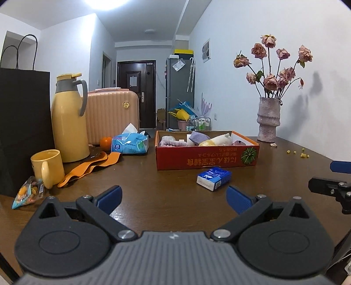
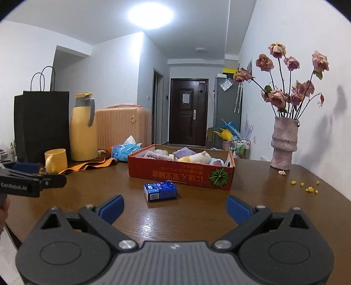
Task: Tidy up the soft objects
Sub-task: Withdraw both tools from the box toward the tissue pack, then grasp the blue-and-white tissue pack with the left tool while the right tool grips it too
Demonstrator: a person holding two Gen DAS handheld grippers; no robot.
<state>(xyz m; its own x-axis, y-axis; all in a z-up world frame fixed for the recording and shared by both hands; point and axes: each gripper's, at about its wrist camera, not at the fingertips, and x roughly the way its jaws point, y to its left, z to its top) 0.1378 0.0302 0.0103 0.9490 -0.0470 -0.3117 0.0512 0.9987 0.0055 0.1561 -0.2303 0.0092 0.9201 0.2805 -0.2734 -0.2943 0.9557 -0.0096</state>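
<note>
White walls (image 2: 105, 72) and a white ceiling fill the upper frame, with a bright ceiling light (image 2: 151, 13) at top centre. Mid-frame, a hallway ends at a dark brown door (image 2: 188, 114); a grey cabinet (image 1: 180, 92) stands right of it. A brown wooden table (image 2: 197, 217) spans the lower frame.

Box (image 1: 206, 156) sat mid bench (image 1: 153, 193), soft items (image 1: 216, 140) inside; tissue pack (image 1: 214, 178) before it; vase (image 1: 268, 119) right; flask (image 1: 69, 122), mug (image 1: 47, 167) left.

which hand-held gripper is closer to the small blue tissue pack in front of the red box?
Right, slightly. The small blue tissue pack sits just ahead of the open right hand-held gripper, a little left of centre. From the open left hand-held gripper it lies ahead and off to the right.
</note>
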